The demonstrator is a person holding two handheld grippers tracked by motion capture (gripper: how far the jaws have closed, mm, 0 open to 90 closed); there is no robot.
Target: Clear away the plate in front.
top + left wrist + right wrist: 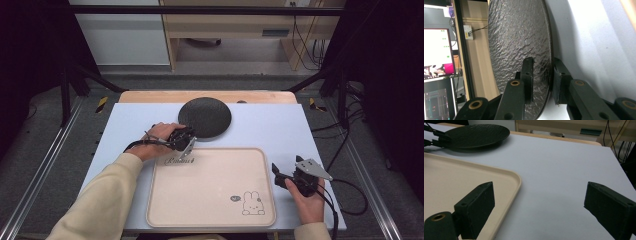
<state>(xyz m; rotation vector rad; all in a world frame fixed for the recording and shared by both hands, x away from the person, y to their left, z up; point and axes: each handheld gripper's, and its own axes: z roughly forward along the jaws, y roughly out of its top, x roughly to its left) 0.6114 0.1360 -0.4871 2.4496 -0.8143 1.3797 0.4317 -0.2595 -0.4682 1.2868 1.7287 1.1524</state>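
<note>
The left tool [186, 136] is gripping the near rim of the black textured plate [205, 117]. In the left gripper view its jaws are straddling the plate's [521, 42] edge, one pad above and one below, closed onto the rim or very nearly so. That edge-on pinch looks chosen because the plate is lying flat on the light tabletop [280, 130], just beyond the beige tray [210, 187], and offers nothing else to hold.

The right tool [290, 176] is waiting beside the tray's right edge with its jaws standing wide apart and holding nothing, probably keeping clear. In the right gripper view the tray's [474, 177] raised lip is lying between that tool and the plate [476, 135].

The tray is sitting empty apart from a printed rabbit [253, 203] at its near right corner. If the plate is meant for the tray, only the tray's rim is standing in the way.
</note>
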